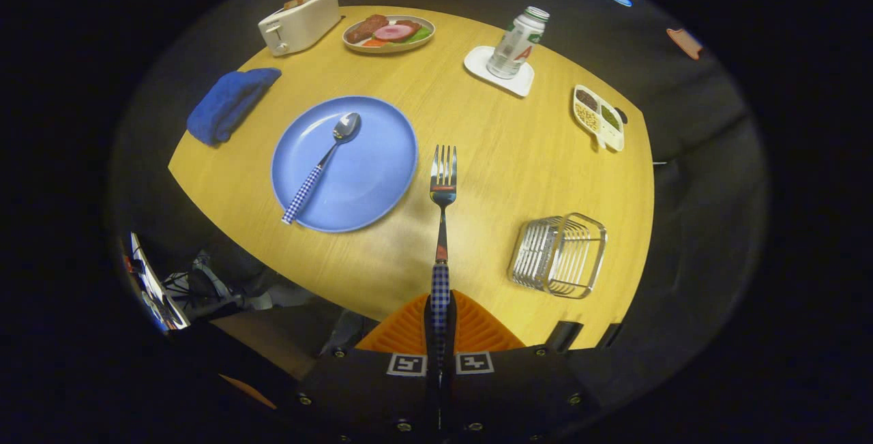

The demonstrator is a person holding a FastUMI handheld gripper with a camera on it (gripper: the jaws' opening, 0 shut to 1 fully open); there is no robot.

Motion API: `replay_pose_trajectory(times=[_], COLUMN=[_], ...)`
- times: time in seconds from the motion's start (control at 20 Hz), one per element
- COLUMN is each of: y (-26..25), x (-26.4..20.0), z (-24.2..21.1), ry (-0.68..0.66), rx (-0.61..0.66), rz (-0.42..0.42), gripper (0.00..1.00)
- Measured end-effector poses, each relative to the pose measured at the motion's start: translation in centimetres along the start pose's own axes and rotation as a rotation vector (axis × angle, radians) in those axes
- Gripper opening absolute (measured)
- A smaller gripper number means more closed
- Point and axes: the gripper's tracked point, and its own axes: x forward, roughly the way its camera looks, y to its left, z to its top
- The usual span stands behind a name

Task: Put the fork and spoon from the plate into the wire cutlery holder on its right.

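Note:
My gripper (440, 314) is shut on the checked handle of the fork (442, 188), held high above the wooden table (505, 151). The fork sticks straight out ahead of the fingers with its tines pointing away. To the left beyond the fingers lies the blue plate (372, 178) with the spoon (326, 157) resting on it, bowl away and checked handle over the near rim. The wire cutlery holder (559, 255) stands to the right of the fork, near the table's front edge, with nothing visible inside it.
A folded blue cloth (228, 103) lies left of the plate. At the back stand a white toaster (299, 21), a plate of food (389, 33) and a bottle (517, 45) on a white coaster. A divided snack tray (599, 119) sits at the right edge.

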Motion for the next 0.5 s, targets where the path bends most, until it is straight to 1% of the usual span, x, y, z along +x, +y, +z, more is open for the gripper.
replay_pose_trajectory(times=[0.1,0.2,0.35,0.5], y=[-2.0,-3.6,-6.3,-9.0], x=[-0.9,-1.5,-1.8,-2.1], z=[-1.1,-2.1,-3.9,-5.1], ry=[0.014,0.028,0.086,0.153], rx=[0.008,0.031,0.054,0.04], rz=[-0.026,-0.035,-0.051,-0.084], gripper=[0.01,0.01,0.02,0.01])
